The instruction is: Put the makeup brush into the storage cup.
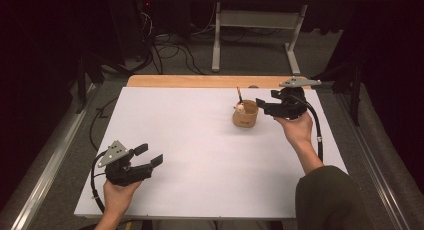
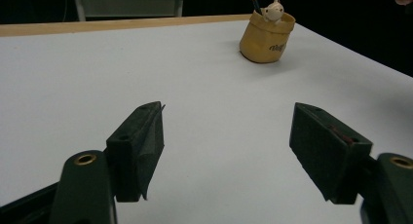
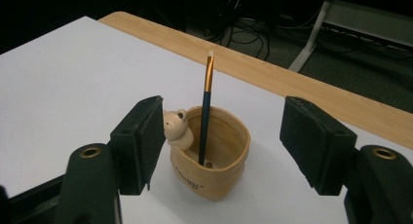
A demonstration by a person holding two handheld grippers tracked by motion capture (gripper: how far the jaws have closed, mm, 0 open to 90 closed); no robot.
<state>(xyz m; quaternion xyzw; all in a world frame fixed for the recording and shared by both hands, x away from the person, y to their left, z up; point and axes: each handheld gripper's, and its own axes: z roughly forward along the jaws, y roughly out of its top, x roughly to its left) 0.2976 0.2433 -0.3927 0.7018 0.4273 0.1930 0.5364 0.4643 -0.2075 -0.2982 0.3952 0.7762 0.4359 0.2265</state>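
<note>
The right tool [image 3: 221, 141] hovers spread beside the tan cup [image 3: 214, 158], which stands toward the counter's [image 1: 200, 140] far side, probably lining up on the pencil [image 3: 206, 112] leaning inside it. The left tool [image 1: 147, 156] waits spread near the front edge, well apart.

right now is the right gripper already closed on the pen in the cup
No, the right gripper is open, its fingers spread wide to either side of the cup, and the pen stands untouched inside it.
</note>
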